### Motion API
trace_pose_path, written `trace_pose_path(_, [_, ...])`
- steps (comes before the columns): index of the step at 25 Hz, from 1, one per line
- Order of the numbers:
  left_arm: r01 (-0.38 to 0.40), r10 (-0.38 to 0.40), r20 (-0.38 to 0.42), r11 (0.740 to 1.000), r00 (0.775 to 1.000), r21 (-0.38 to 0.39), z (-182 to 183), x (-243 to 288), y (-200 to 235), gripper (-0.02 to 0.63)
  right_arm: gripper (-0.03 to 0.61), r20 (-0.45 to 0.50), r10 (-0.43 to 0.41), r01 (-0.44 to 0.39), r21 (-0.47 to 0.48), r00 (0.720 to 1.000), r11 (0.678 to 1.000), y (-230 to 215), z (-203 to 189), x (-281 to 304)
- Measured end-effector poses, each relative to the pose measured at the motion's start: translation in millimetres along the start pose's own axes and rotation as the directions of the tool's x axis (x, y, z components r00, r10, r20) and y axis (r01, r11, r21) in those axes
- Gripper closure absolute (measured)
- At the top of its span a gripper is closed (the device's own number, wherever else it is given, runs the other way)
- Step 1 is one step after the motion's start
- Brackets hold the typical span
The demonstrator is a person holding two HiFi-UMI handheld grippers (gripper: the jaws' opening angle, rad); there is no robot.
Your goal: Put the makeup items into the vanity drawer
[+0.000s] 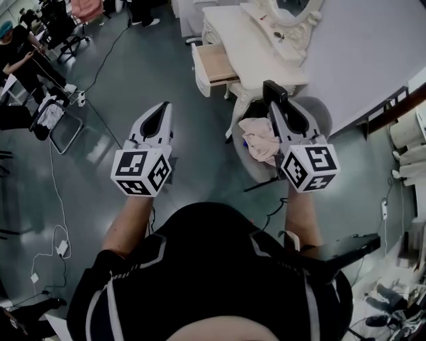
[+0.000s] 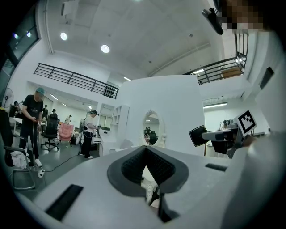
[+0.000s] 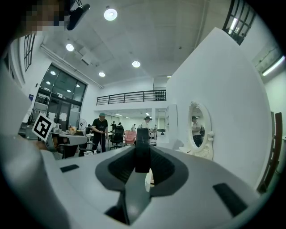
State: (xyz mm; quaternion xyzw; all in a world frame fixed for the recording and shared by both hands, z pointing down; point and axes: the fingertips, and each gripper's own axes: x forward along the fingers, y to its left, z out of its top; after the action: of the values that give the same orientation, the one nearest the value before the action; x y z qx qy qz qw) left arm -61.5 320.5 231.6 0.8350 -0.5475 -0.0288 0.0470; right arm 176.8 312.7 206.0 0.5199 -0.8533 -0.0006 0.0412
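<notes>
The white vanity (image 1: 247,56) stands ahead, its drawer (image 1: 214,64) pulled open to the left and showing a bare wooden bottom. My right gripper (image 1: 275,100) is shut on a flat black makeup case (image 1: 274,90), held level short of the vanity's near edge. In the right gripper view the case (image 3: 142,150) stands upright between the pads of the gripper (image 3: 142,157). To the left, over the floor, my left gripper (image 1: 162,106) points level with its jaws shut and nothing in them; its tips (image 2: 145,150) meet. A small dark item (image 1: 279,36) lies on the vanity top by the mirror (image 1: 293,9).
A round stool with a pink cloth (image 1: 261,141) sits under my right gripper, against the vanity. A white partition wall (image 1: 373,46) runs behind the vanity. A folding chair (image 1: 63,130), cables (image 1: 56,200) and seated people (image 1: 20,53) are on the left.
</notes>
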Motion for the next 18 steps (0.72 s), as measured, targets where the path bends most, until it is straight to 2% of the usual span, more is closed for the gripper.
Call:
trace_pose_path(10, [0.063,-0.063,0.002,0.998,0.998,-0.006,-1,-8,63,0.611,0.482,0.003,-0.043,0.043,-0.012,0.999,0.999,52,2,39])
trace_pose_path(18, [0.087,-0.087,0.002,0.996,0.996,-0.020,-7,13,86,0.611,0.482,-0.006,-0.033,0.033,-0.030,0.999,0.999,65,2,73])
